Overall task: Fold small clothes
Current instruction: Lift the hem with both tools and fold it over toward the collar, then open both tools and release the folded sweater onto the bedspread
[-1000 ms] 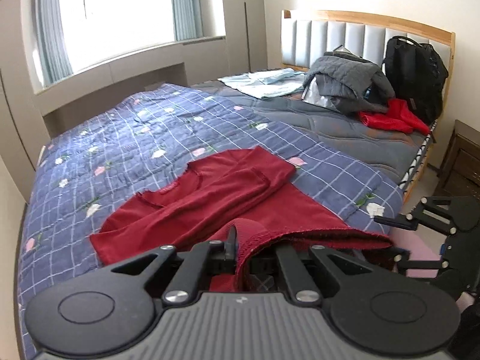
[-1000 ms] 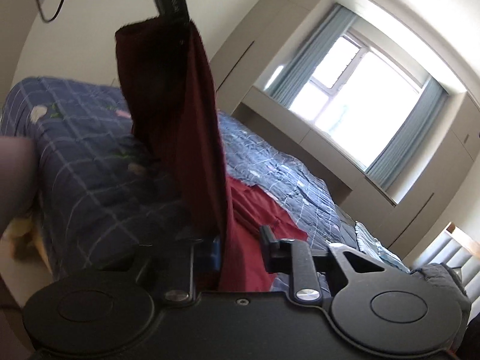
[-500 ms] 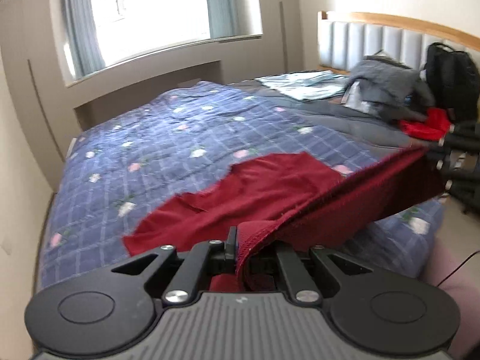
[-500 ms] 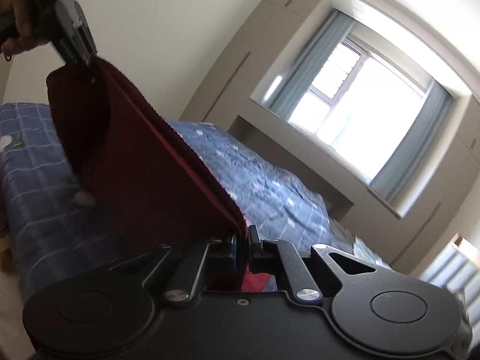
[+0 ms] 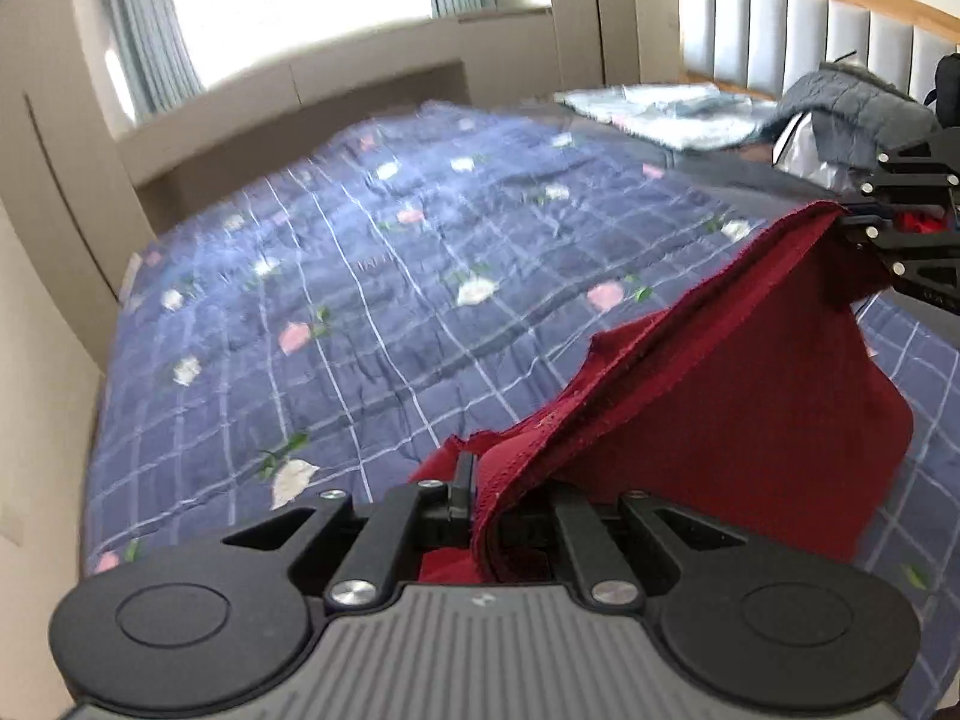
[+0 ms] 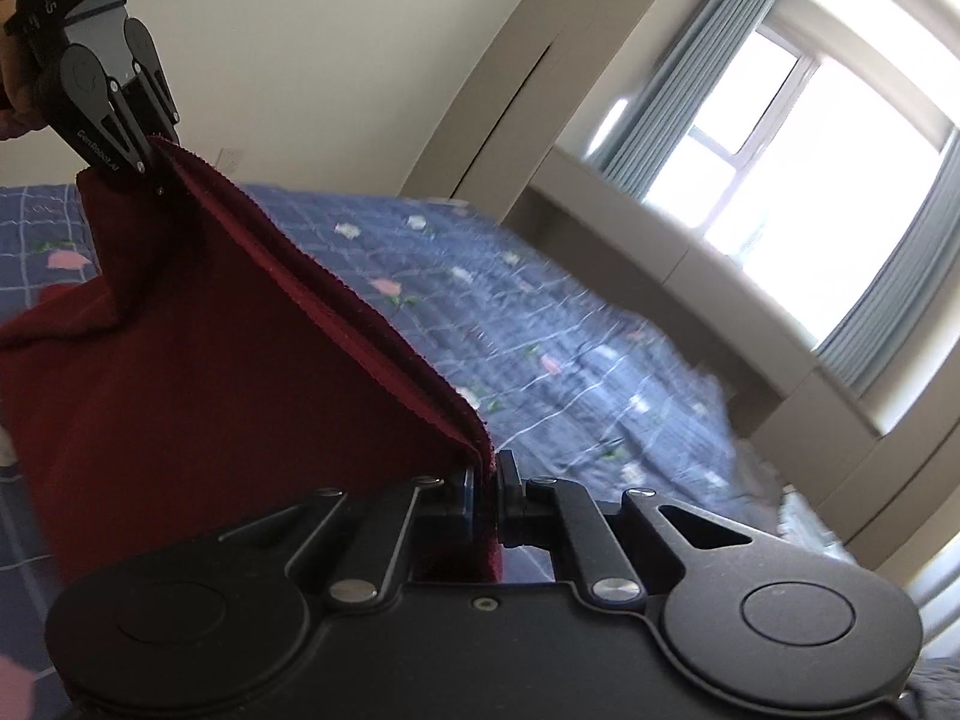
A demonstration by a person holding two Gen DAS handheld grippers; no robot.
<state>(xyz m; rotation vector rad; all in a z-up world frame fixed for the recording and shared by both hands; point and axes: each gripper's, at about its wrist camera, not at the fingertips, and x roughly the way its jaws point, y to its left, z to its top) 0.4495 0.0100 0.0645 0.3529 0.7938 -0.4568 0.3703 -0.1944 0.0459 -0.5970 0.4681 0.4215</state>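
Both claws are clamped on the same red garment (image 5: pixel 738 420), one at each end of its hem.

- Left claw (image 5: pixel 480 498): jaws nearly closed, the ribbed edge pinched between them. The cloth runs up and away from it to the right.
- Right claw (image 6: pixel 487 480): same narrow grip on the opposite corner. In the left wrist view it sits far right (image 5: pixel 852 222), higher than the left one.
- The hem between the two claws is pulled into a straight, taut line. My read is that the edge is kept tight so it stays flat for the fold.
- The rest of the garment hangs below that line, its lower part trailing on the blue checked quilt (image 5: pixel 372 276) under both claws.
- The bed ahead of the claws looks free for laying it down. Grey clothes (image 5: pixel 852 102) lie far beyond, by the headboard.

Next step, probably: lower it flat onto the quilt.
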